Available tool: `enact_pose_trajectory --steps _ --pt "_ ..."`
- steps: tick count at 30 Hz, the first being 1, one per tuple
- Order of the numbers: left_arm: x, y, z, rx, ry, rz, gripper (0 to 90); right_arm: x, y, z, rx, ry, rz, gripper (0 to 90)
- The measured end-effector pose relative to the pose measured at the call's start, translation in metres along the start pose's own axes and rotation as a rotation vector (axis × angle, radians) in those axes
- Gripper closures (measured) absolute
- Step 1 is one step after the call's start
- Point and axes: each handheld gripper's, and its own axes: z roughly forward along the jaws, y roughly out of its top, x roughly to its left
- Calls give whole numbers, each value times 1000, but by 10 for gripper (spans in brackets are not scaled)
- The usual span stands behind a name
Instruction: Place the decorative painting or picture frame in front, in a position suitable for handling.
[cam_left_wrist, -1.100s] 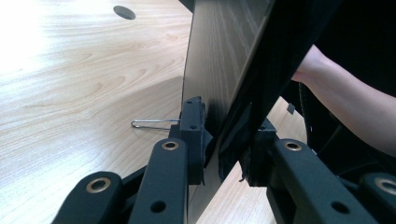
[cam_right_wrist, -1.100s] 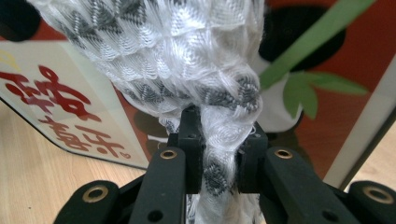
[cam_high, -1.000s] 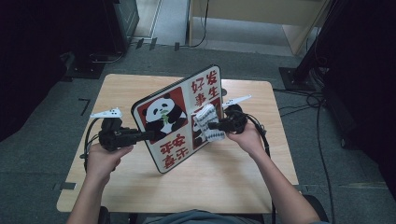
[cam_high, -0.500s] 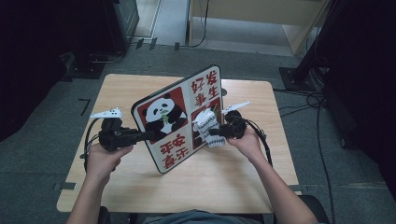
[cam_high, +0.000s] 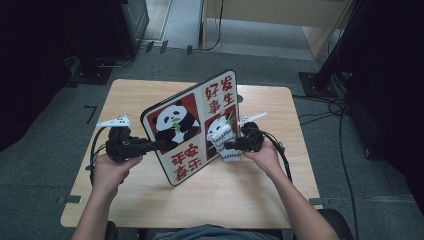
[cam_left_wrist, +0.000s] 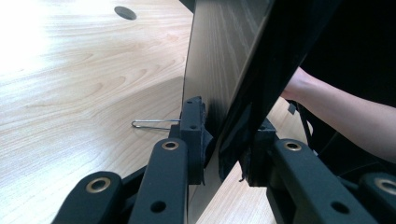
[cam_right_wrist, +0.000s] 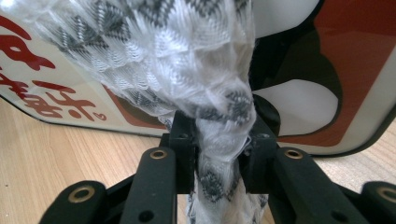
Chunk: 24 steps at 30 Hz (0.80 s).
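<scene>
- Against the view half a second back, our right gripper (cam_high: 231, 145) with the white patterned cloth (cam_high: 221, 140) sits a little lower and closer in on the face of the panda board (cam_high: 192, 125); a second back it was higher, near the right panda picture. We read this as a wiping stroke working down the printed face.
- The board itself has not shifted across the three high views: it stands on its lower edge near the middle of the table (cam_high: 260, 195), leaning back, printed side toward us.
- Our left gripper (cam_high: 159, 145) is clamped on the board's left edge; in the left gripper view its jaws pinch the thin panel (cam_left_wrist: 215, 93) from both faces, steadying it.
- In the right gripper view the jaws are closed on a bunched neck of the cloth (cam_right_wrist: 219, 135), with the loose part pressed against the board (cam_right_wrist: 327, 70).
- A thin wire leg (cam_left_wrist: 156, 123) juts out behind the board, flat on the table, so the back has a prop we should not knock.
- Edges: the board's lower corner rests well inside the near table edge, and bare wood lies open in front of it and to the right.
- The lower red characters look not yet wiped, and we judge there is room to carry the stroke down to them.
</scene>
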Motion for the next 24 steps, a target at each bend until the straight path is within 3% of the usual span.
enact_pose_trajectory --steps 7,12,17,20,24 --pt "0 0 0 -2 3 -1 752 2 1 -3 10 0 -3 803" --pt "0 0 0 -1 6 -2 753 4 3 -12 -17 11 0 814" --pt "0 0 0 -1 6 -2 753 10 8 -32 -71 18 -14 814" --pt "0 0 0 0 6 -3 753 17 14 -39 -86 17 -46 814" --pt "0 0 0 -1 8 -4 753 25 23 -48 -84 28 -21 814"
